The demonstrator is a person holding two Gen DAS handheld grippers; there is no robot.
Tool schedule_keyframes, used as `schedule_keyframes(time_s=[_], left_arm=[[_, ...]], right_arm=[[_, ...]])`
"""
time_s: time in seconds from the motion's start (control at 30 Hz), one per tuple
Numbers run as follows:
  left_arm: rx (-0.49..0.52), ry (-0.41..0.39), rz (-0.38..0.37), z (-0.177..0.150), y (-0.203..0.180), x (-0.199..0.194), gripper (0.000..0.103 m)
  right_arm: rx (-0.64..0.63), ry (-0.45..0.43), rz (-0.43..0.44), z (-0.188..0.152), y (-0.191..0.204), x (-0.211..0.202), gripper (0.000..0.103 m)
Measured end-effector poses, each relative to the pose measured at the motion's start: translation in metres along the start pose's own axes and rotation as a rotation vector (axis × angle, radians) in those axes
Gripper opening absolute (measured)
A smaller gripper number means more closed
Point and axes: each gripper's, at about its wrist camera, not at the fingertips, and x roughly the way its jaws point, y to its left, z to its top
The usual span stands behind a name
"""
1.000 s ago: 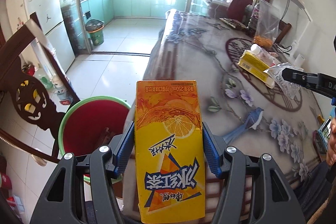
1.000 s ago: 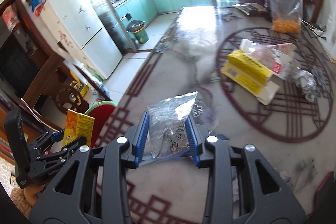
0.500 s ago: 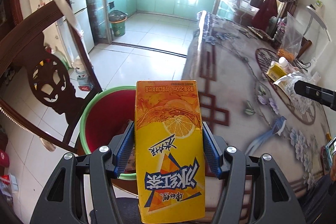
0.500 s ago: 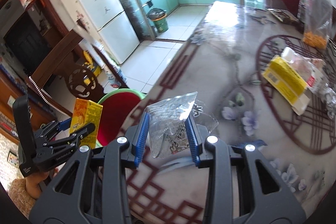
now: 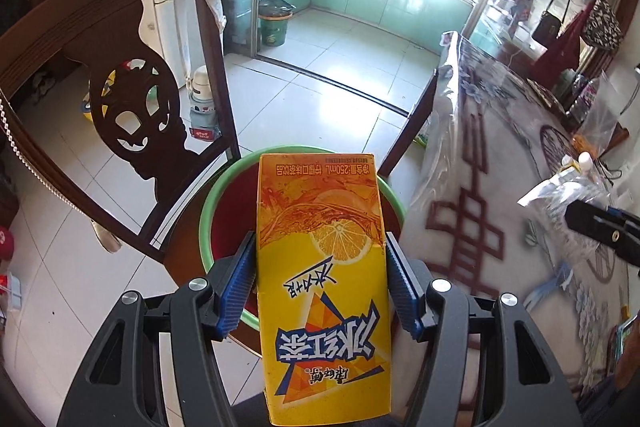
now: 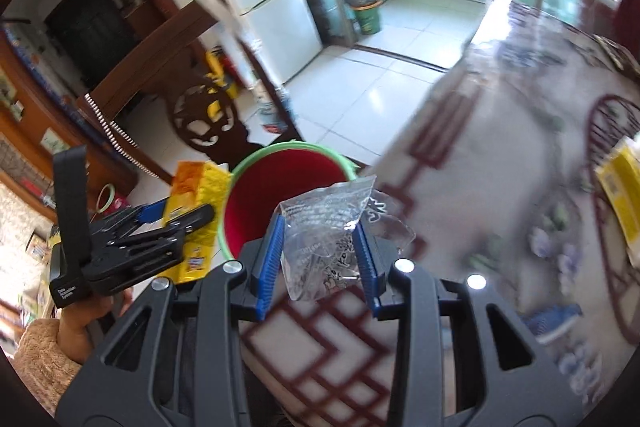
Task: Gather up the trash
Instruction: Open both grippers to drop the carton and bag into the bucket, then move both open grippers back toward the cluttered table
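Fingers (image 5: 242,275) clamp the yellow carton (image 5: 322,267) over the bucket (image 5: 216,199).

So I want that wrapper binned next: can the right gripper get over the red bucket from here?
Probably yes: the right gripper holds the clear wrapper just short of the red bucket, whose mouth is open.

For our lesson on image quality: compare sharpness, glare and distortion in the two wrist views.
Left wrist view: sharp, the juice carton crisp, the kitchen window blown out by glare, the chair bent by fisheye. Right wrist view: the tablecloth smeared by motion blur, the plastic wrapper clear.
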Motion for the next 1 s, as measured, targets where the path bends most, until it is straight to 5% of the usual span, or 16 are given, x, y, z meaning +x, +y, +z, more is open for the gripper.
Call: schedule_keyframes(time_s=[0.1, 0.17, 0.2, 0.47, 0.83, 1.0], left_arm=[[-0.024, -0.01, 0.033, 0.008, 0.006, 0.001, 0.063], [-0.049, -0.015, 0.07, 0.013, 0.009, 0.003, 0.083], [-0.061, -0.023, 0.075, 0.015, 0.01, 0.002, 0.084], [-0.047, -0.049, 0.036, 0.016, -0.002, -0.006, 0.084], [0.104, -0.041, -0.072, 0.003, -0.092, -0.001, 0.084], [0.167, -0.059, -0.084, 0.006, -0.151, 0.009, 0.084]], right_arm=[[-0.036, 0.009, 0.038, 0.007, 0.013, 0.01, 0.037], [-0.056, -0.004, 0.07, 0.008, 0.02, 0.011, 0.056], [-0.062, -0.018, 0.064, 0.008, 0.021, 0.01, 0.07], [-0.05, -0.067, 0.045, -0.005, 0.004, -0.014, 0.072], [0.101, -0.102, -0.233, -0.084, -0.135, -0.09, 0.078], [0.373, -0.184, -0.246, -0.112, -0.225, -0.115, 0.08]])
